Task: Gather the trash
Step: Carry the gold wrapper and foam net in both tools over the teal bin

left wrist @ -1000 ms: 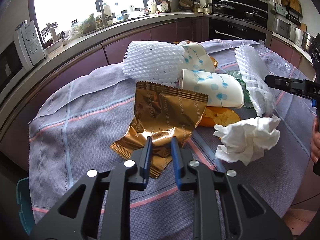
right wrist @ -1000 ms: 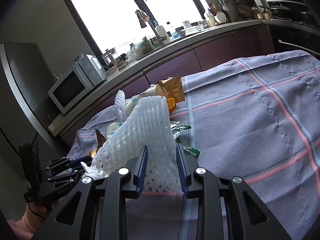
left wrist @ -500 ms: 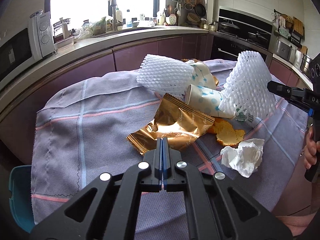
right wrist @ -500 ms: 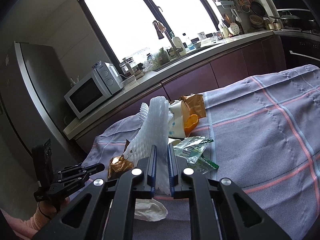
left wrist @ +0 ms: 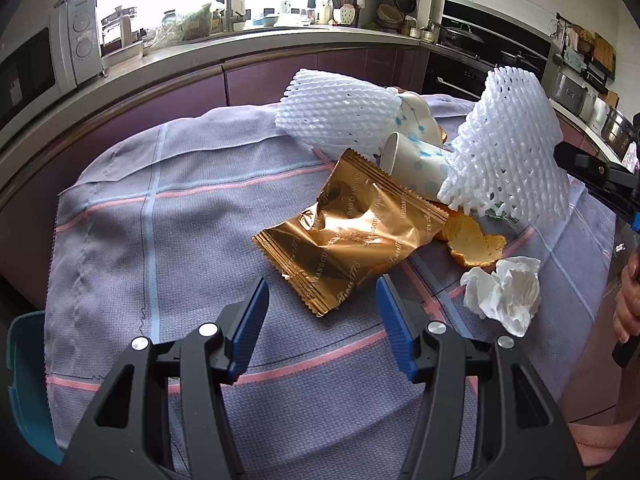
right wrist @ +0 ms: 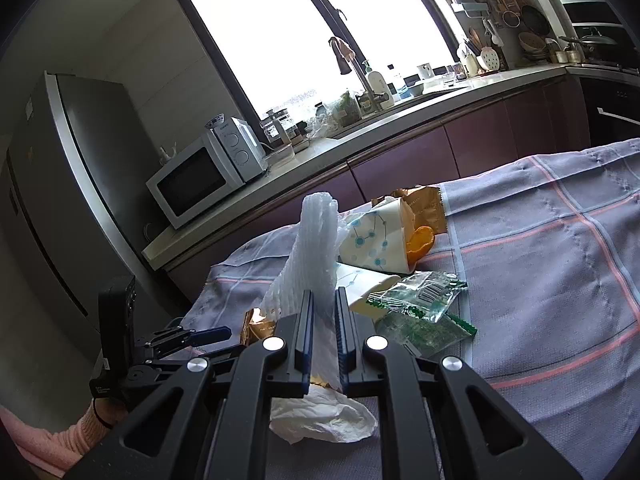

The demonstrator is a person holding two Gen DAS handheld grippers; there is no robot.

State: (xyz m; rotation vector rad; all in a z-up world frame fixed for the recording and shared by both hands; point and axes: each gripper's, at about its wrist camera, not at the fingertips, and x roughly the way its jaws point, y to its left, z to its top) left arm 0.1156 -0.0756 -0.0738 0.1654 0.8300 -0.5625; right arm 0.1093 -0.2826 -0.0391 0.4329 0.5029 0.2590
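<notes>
Trash lies on a purple checked tablecloth (left wrist: 160, 240). My left gripper (left wrist: 320, 316) is open and empty, just short of a gold snack wrapper (left wrist: 352, 236). My right gripper (right wrist: 323, 312) is shut on a white foam net sleeve (right wrist: 312, 256) and holds it upright above the cloth; the sleeve also shows in the left wrist view (left wrist: 508, 152). A second foam sleeve (left wrist: 336, 112), two dotted paper cups (left wrist: 416, 164), orange peel (left wrist: 472, 240) and a crumpled tissue (left wrist: 504, 296) lie around the wrapper. A green wrapper (right wrist: 420, 308) lies beside the cups.
A teal bin edge (left wrist: 24, 384) shows at the table's left side. A kitchen counter with a microwave (right wrist: 204, 176) and sink runs behind the table. The right half of the cloth (right wrist: 560, 280) carries nothing.
My left gripper shut without holding the gold wrapper, pulled back and has now opened wide. My right gripper closed on the foam sleeve and lifted it upright.
</notes>
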